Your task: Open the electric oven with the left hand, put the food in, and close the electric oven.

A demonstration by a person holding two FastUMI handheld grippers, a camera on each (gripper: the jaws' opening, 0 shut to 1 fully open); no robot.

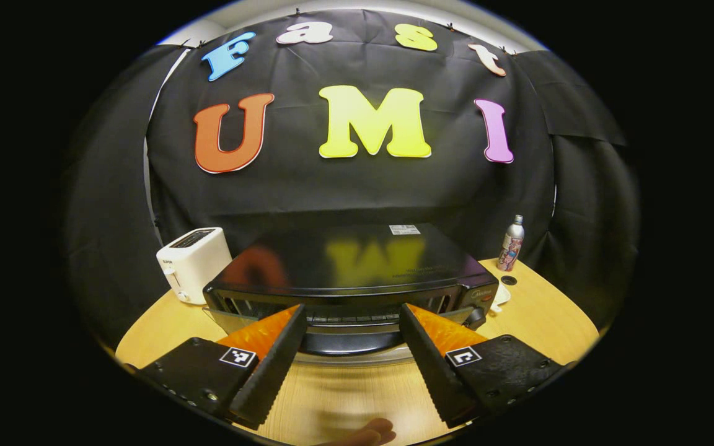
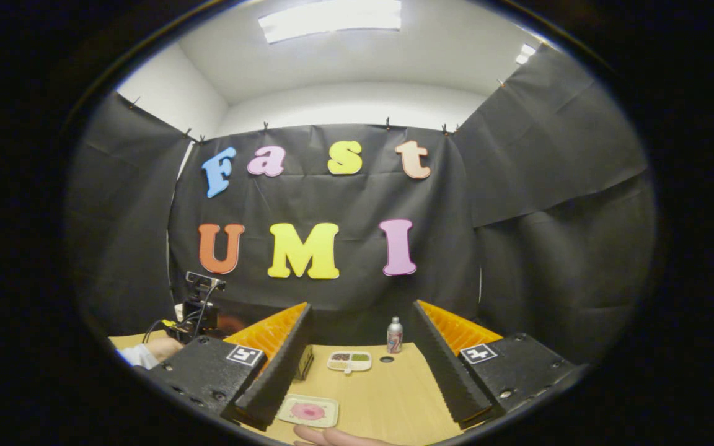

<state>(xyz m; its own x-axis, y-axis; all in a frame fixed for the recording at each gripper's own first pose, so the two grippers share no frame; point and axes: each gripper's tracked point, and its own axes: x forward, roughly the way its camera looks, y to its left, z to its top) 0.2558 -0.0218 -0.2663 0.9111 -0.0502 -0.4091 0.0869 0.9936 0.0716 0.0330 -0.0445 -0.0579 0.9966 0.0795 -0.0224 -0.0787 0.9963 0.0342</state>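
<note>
Left gripper view: left tool (image 1: 352, 328), fingers spread apart and holding nothing, points straight at the oven (image 1: 351, 279), centre frame on the table (image 1: 537, 316). The door looks ajar, its top edge and handle lying crosswise between the fingertips, long axis left-right in the frame. Judgement: the left tool is nearer and already lined up for the pull-down.

Right gripper view: right tool (image 2: 360, 347), also spread and empty, hangs above a tray with pink food (image 2: 307, 411) at lower centre. A sectioned dish (image 2: 349, 361) sits farther back.
</note>
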